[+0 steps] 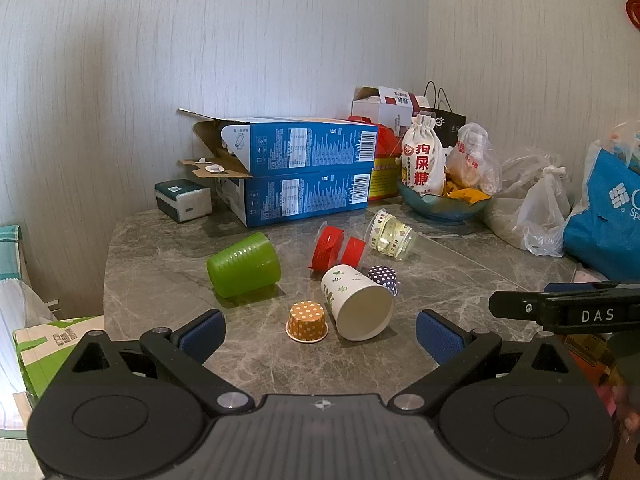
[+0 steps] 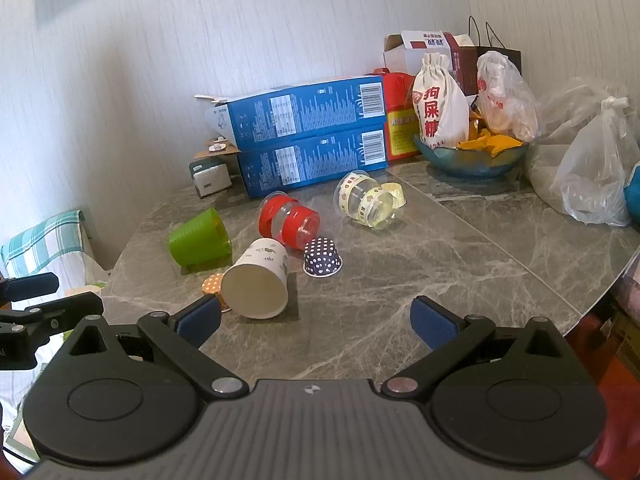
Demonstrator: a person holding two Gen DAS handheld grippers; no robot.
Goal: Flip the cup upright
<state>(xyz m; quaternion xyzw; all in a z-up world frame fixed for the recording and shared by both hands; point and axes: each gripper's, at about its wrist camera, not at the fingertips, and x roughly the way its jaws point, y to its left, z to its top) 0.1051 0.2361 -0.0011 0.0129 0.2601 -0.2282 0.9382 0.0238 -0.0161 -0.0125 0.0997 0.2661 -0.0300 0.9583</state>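
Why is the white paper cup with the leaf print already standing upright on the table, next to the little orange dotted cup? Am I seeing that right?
Not quite. The white paper cup is not upright: it lies on its side, open mouth facing the camera, as the left wrist view shows. The rest holds: it is on the table, right beside the little orange dotted cup.

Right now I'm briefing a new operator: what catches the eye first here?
A scatter of toppled cups mid-table: the white paper cup on its side, mouth toward the camera, and the green cup to its left. Behind them, two stacked blue boxes stand against the wall. Both tongs, left and right, hang open, empty.
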